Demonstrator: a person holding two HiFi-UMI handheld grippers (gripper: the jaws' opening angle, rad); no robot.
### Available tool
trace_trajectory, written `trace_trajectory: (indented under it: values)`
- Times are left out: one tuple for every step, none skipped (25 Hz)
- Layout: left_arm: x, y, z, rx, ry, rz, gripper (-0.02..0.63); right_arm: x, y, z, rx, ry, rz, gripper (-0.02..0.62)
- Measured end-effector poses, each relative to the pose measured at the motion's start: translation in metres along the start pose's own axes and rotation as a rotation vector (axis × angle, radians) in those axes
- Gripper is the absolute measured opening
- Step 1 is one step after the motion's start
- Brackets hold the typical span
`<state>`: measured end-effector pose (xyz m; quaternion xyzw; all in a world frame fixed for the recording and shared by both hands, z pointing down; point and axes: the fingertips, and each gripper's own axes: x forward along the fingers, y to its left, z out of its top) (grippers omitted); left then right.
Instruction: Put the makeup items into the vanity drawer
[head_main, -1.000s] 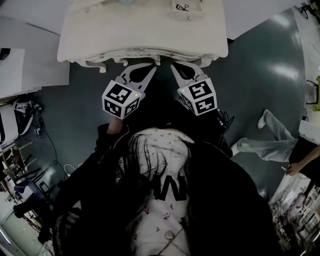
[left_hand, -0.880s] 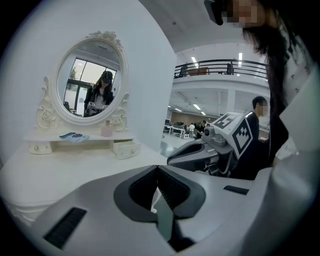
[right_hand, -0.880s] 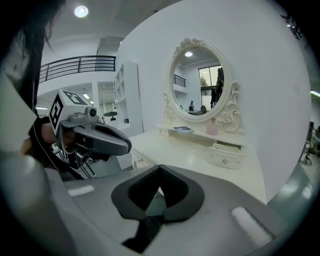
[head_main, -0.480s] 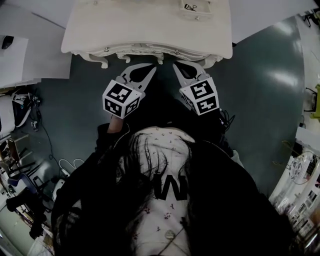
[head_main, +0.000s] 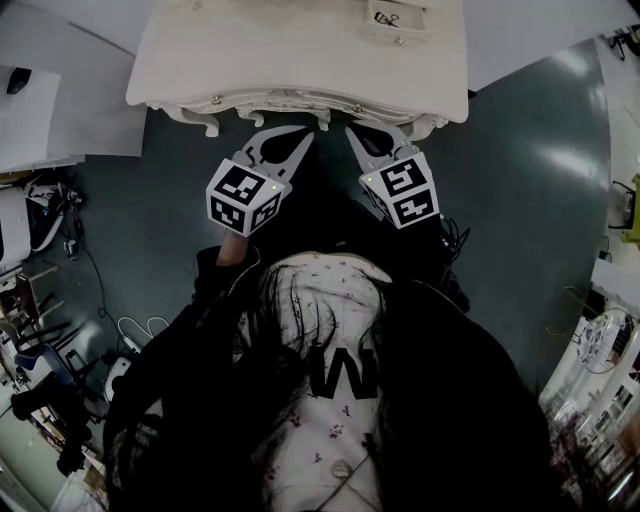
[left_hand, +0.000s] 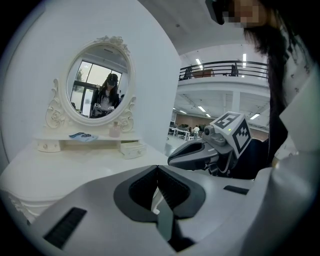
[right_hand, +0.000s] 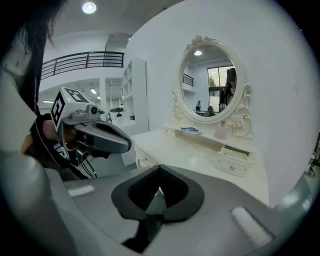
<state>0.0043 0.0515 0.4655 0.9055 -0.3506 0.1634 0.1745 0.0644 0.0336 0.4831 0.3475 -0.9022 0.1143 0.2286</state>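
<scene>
A white vanity table (head_main: 300, 60) stands in front of me. On its raised shelf under the oval mirror (left_hand: 100, 85) sit a small pink bottle (left_hand: 115, 131) (right_hand: 221, 131) and a flat blue item (left_hand: 82, 135) (right_hand: 191, 131). The small drawer (head_main: 400, 20) (right_hand: 235, 159) at the shelf's right end is pulled open, with a dark item inside. My left gripper (head_main: 303, 135) and right gripper (head_main: 351, 131) hover side by side just short of the table's front edge. Both are shut and hold nothing. Each shows in the other's view: right gripper (left_hand: 171, 160), left gripper (right_hand: 128, 145).
The front apron of the vanity has knobbed drawers (right_hand: 142, 161). A white desk (head_main: 40, 120) stands to the left, with cables and gear (head_main: 50, 300) on the grey floor below it. More equipment (head_main: 600, 330) lines the right edge.
The vanity has slid slightly lower in the head view. A person in white trousers at the right a second ago is out of view. Both grippers stay shut and almost still.
</scene>
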Motion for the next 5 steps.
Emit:
trace_trajectory:
  values:
    - [0.0021,-0.0003,0.0003,0.000,0.001,-0.001,-0.001,0.0002,-0.0020,-0.0010,0.000,0.002,0.000,0.009]
    - [0.0041,-0.0005,0.0005,0.001,0.001,-0.001,0.000,0.0005,-0.0040,-0.0019,0.000,0.003,0.001,0.009]
    - [0.0059,-0.0007,0.0007,0.002,0.001,-0.002,-0.001,0.0007,-0.0057,-0.0028,0.000,0.005,0.000,0.009]
    - [0.0076,-0.0009,0.0009,0.003,0.001,-0.003,0.000,0.0010,-0.0074,-0.0036,0.000,0.006,0.000,0.009]
    - [0.0093,-0.0010,0.0010,0.003,0.001,-0.003,0.000,0.0013,-0.0090,-0.0045,-0.001,0.008,0.000,0.009]
